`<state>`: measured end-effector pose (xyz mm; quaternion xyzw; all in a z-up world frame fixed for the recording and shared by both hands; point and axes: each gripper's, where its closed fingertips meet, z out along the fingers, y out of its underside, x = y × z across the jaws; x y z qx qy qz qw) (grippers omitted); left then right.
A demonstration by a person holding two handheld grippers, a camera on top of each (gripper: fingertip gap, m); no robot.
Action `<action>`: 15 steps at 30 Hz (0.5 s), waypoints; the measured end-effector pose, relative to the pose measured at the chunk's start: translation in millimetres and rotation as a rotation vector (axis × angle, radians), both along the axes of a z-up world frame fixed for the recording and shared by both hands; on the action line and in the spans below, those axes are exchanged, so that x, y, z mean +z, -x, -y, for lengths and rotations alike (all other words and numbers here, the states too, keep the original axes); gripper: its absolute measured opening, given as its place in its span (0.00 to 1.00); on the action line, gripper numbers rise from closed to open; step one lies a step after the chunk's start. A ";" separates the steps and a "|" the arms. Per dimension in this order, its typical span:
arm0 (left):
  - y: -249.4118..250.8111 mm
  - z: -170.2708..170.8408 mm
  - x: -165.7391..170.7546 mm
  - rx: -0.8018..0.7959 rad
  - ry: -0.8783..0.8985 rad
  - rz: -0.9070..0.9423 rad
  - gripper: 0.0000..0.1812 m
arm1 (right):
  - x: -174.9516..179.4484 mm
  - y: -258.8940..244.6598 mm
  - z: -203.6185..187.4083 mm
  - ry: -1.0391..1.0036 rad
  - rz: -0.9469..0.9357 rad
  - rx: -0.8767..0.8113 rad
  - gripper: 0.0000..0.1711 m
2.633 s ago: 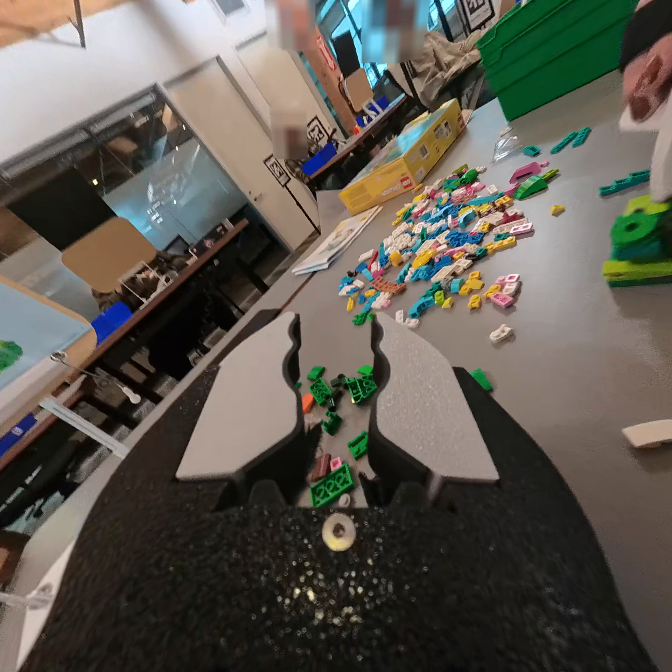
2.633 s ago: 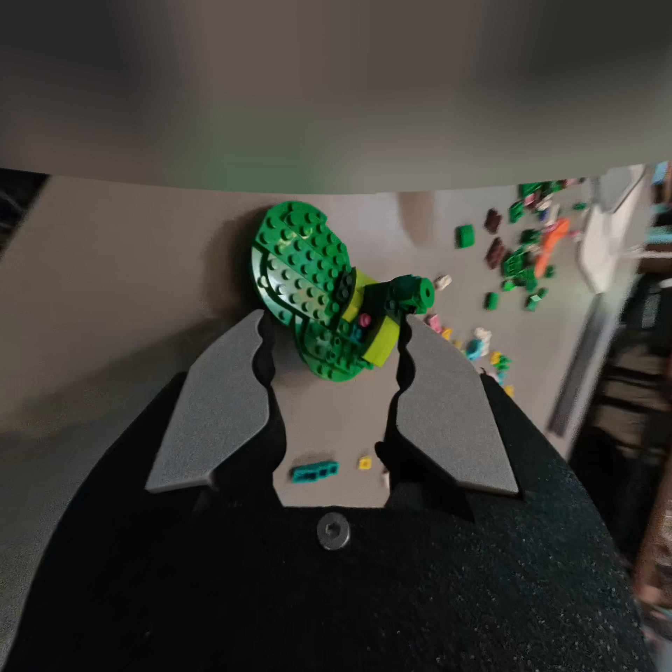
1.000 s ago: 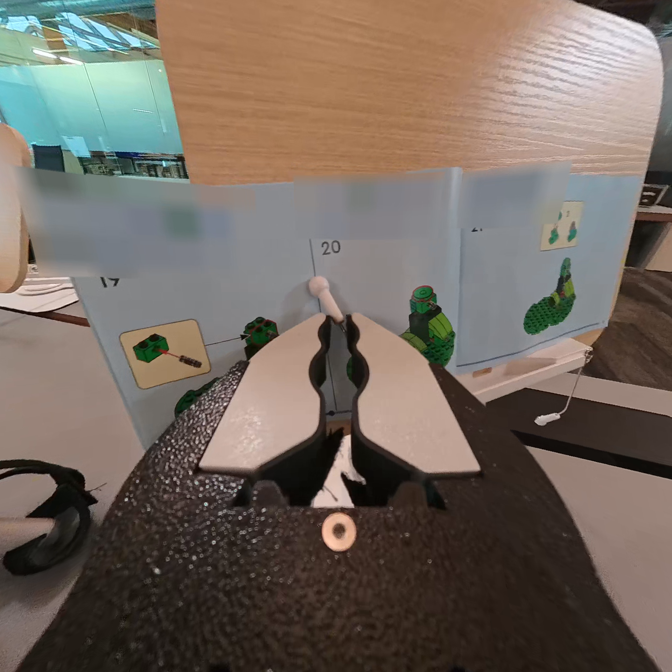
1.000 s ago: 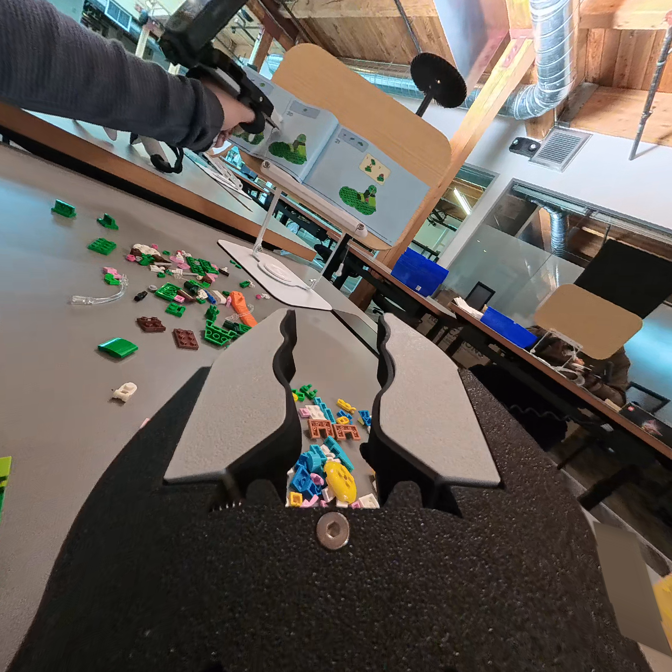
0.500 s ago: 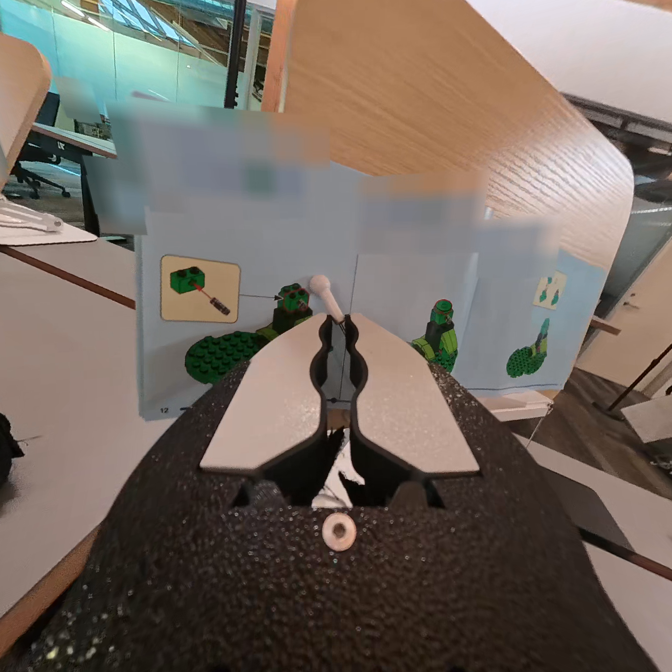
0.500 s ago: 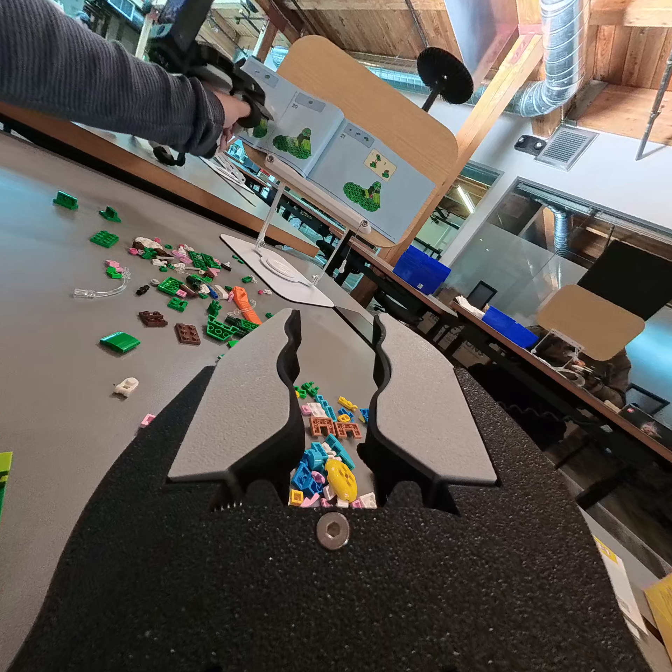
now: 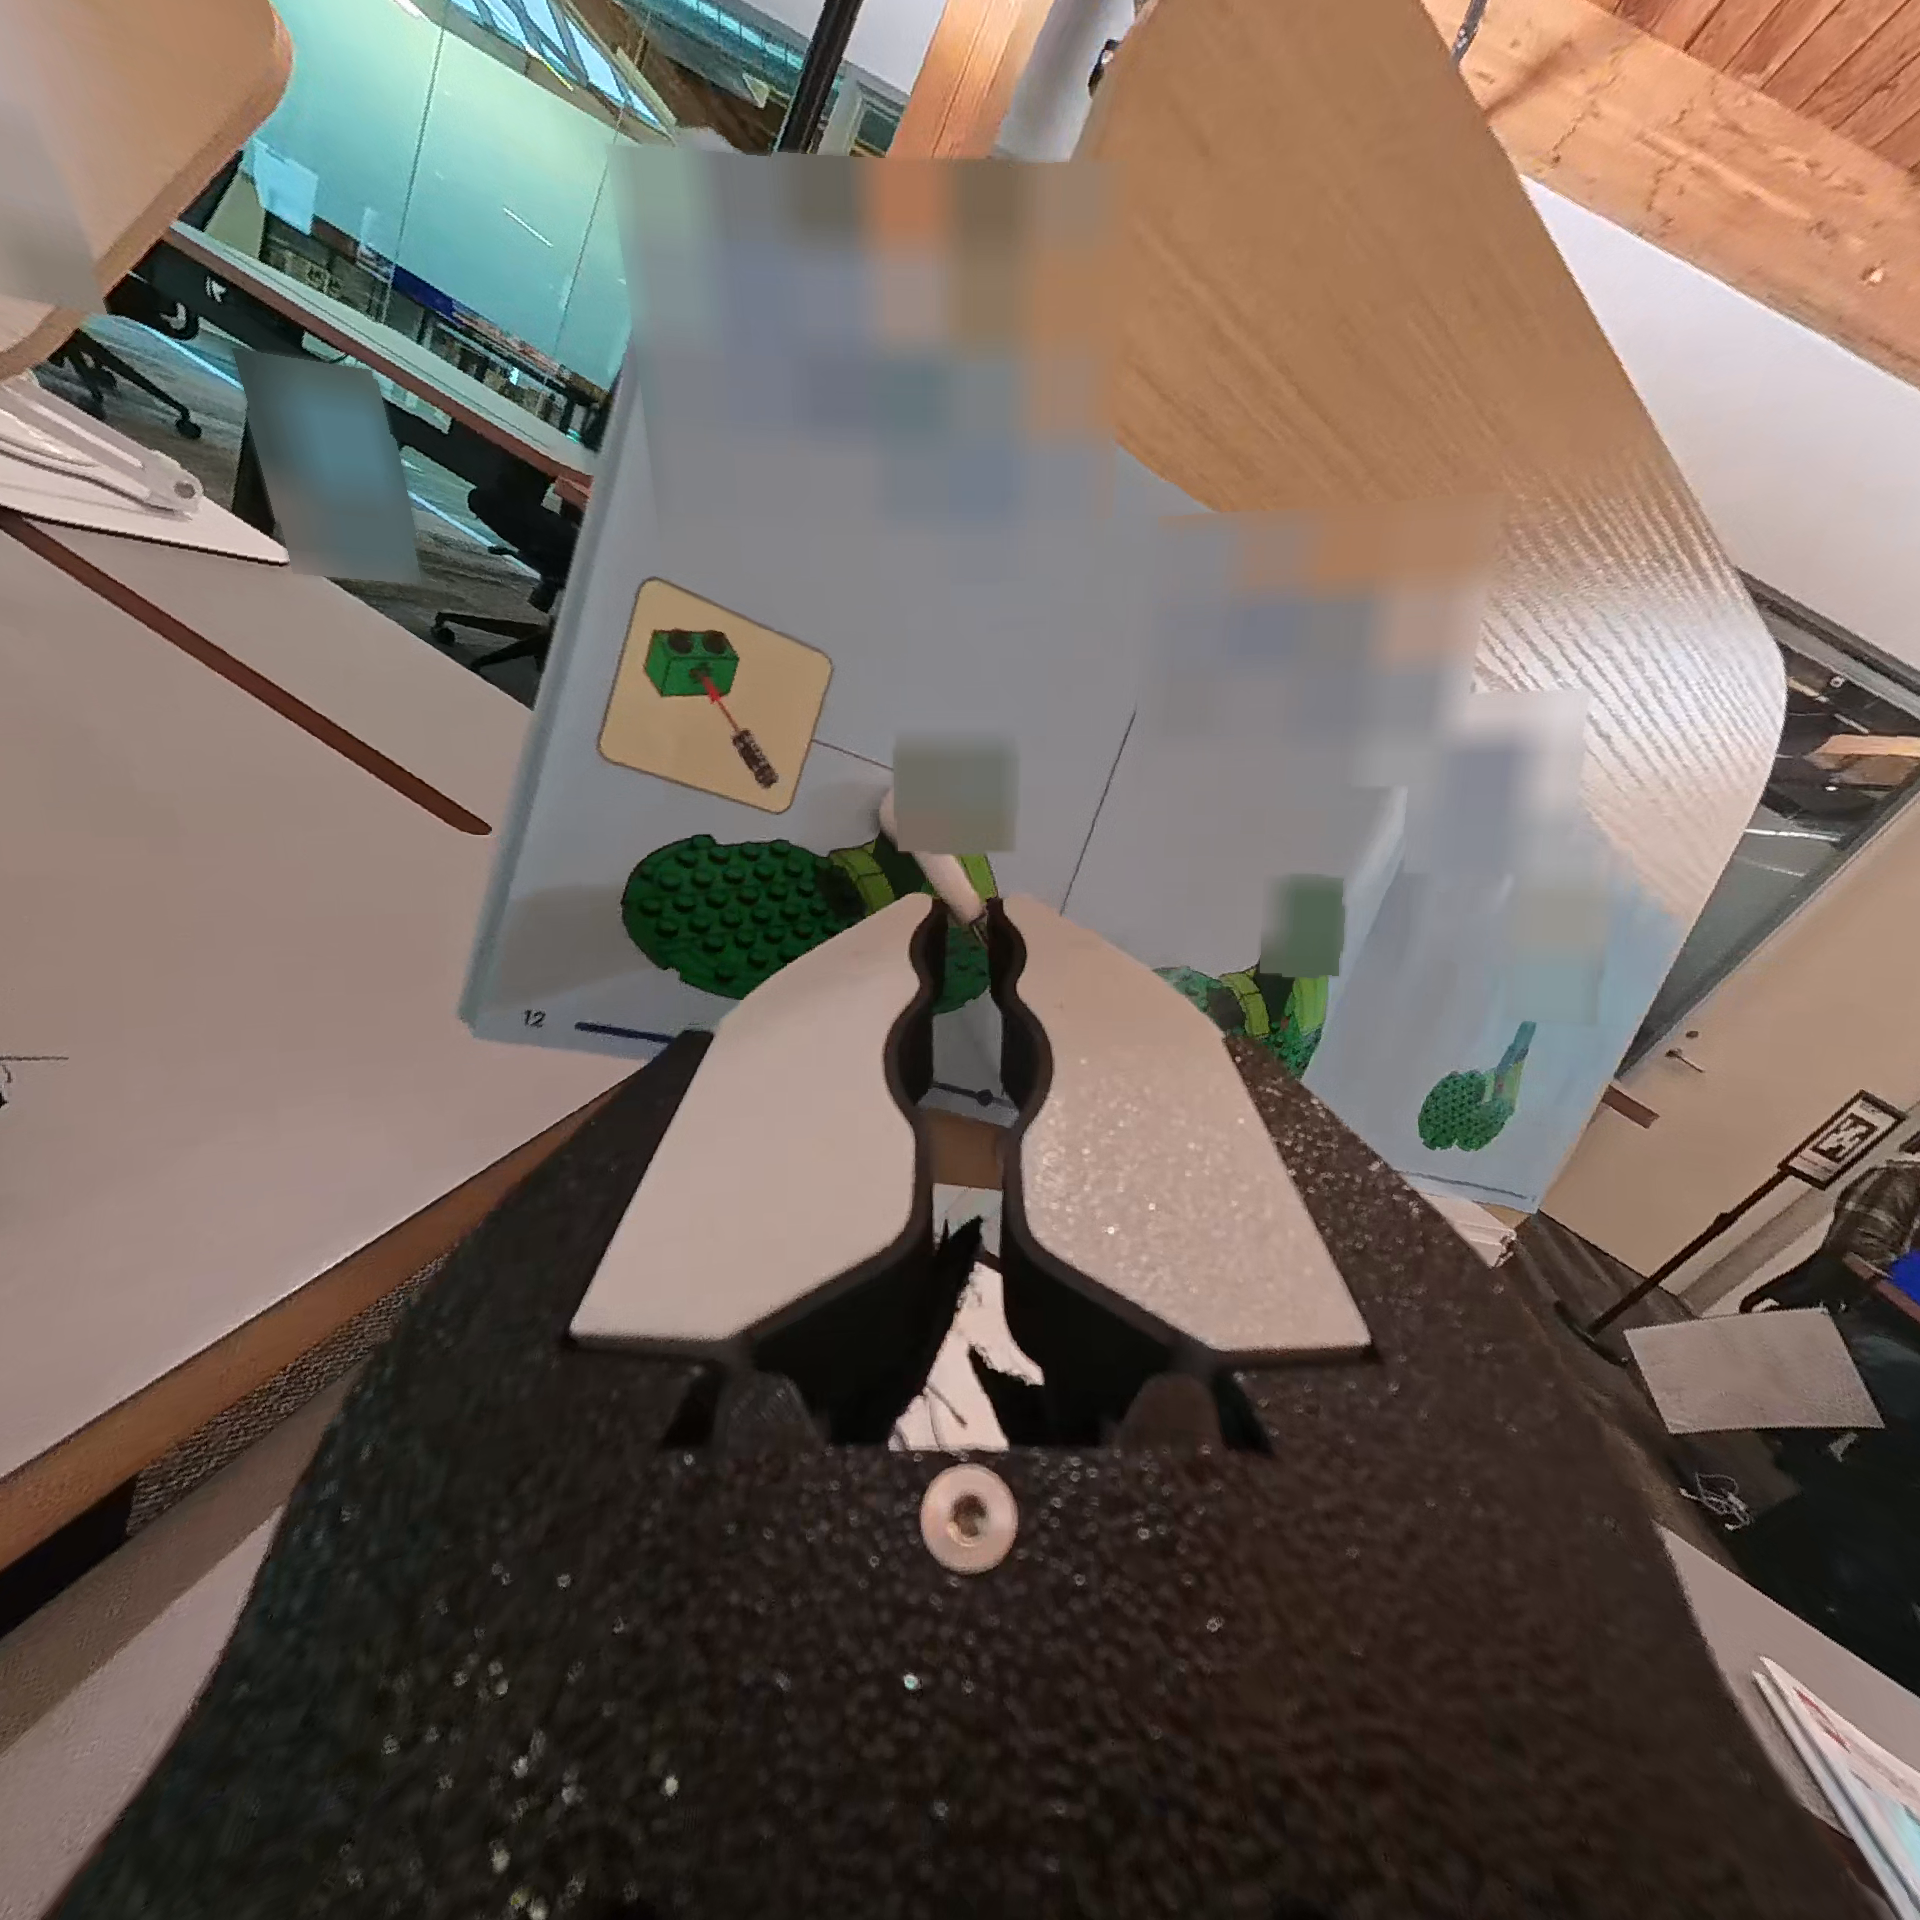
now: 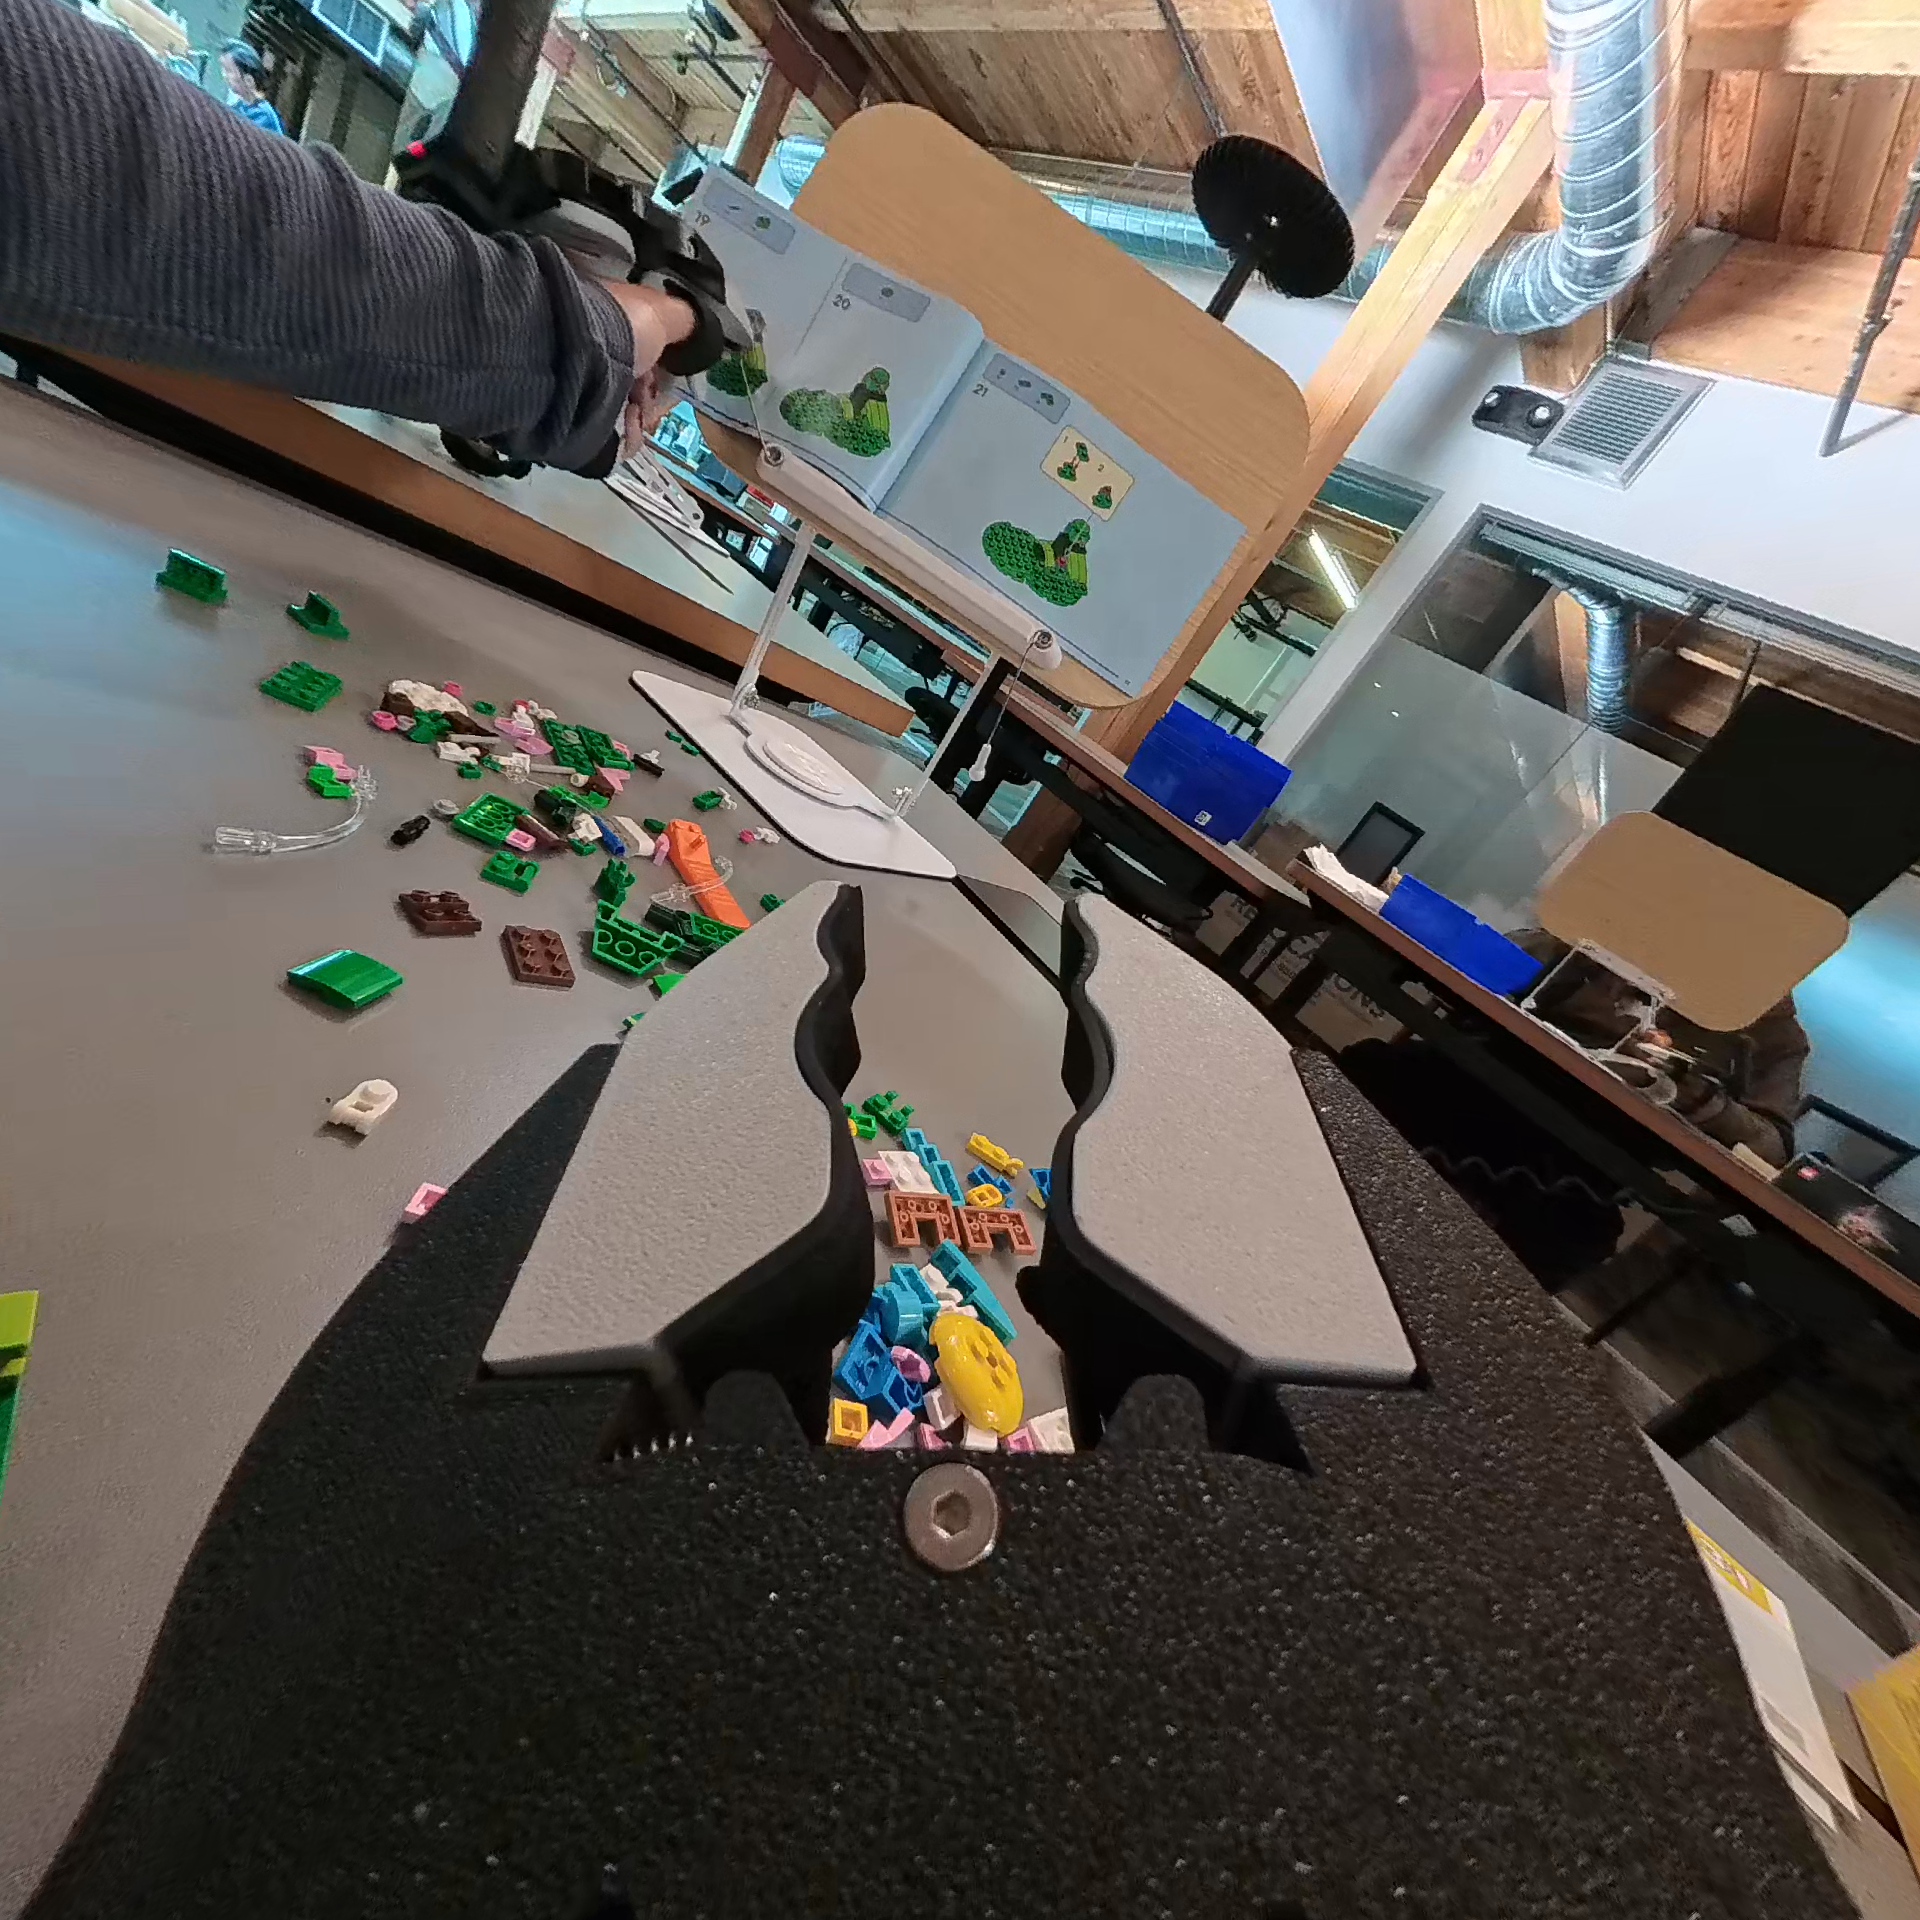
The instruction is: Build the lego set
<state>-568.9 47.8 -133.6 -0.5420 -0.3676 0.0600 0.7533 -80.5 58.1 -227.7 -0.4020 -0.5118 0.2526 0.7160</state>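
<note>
The open instruction booklet [image 7: 831, 582] stands on a wooden book stand [image 7: 1351, 364]. My left gripper [image 7: 964, 914] is shut on the white tip of the stand's page-holder arm [image 7: 948, 875], in front of the left page. In the right wrist view the left gripper [image 8: 717, 322] is held up at the booklet [image 8: 935, 416] by a hand in a grey sleeve [image 8: 312, 270]. My right gripper [image 8: 961, 935] is open and empty, low over the grey table [image 8: 156, 1039]. A pile of coloured bricks [image 8: 935, 1247] lies between its fingers.
Green, brown and white bricks [image 8: 561, 790] and an orange piece [image 8: 698, 857] are scattered before the stand's white base [image 8: 810, 769]. A lime-green build [image 8: 12, 1351] shows at the left edge. A yellow box corner [image 8: 1886, 1725] lies at lower right. Other desks stand behind. My hands' fingertips stand some 50 cm from each other.
My left gripper left the table, shut on the page-holder tip and has swung left with it across the booklet. My right gripper left the green build and now hovers almost still.
</note>
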 end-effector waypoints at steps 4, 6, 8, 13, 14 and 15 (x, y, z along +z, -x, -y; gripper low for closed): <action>0.6 4.5 -5.2 -0.011 -0.095 0.077 0.04 | 0.0 0.1 0.1 -0.002 0.000 0.000 0.20; -0.1 6.4 -7.1 -0.036 -0.191 0.126 0.03 | 0.1 0.0 -0.1 -0.003 0.000 -0.001 0.20; -0.3 9.0 -10.1 -0.069 -0.307 0.193 0.03 | 0.2 -0.2 -0.2 -0.003 -0.001 -0.002 0.20; -0.7 14.3 -18.5 -0.084 -0.427 0.255 0.03 | 0.3 0.0 0.0 -0.005 -0.001 -0.002 0.20; -0.9 15.1 -19.5 -0.088 -0.450 0.264 0.03 | 0.4 -0.1 -0.1 -0.006 -0.002 -0.002 0.20; -0.9 15.8 -21.5 -0.093 -0.479 0.284 0.03 | 0.6 -0.2 -0.1 -0.006 -0.003 -0.002 0.20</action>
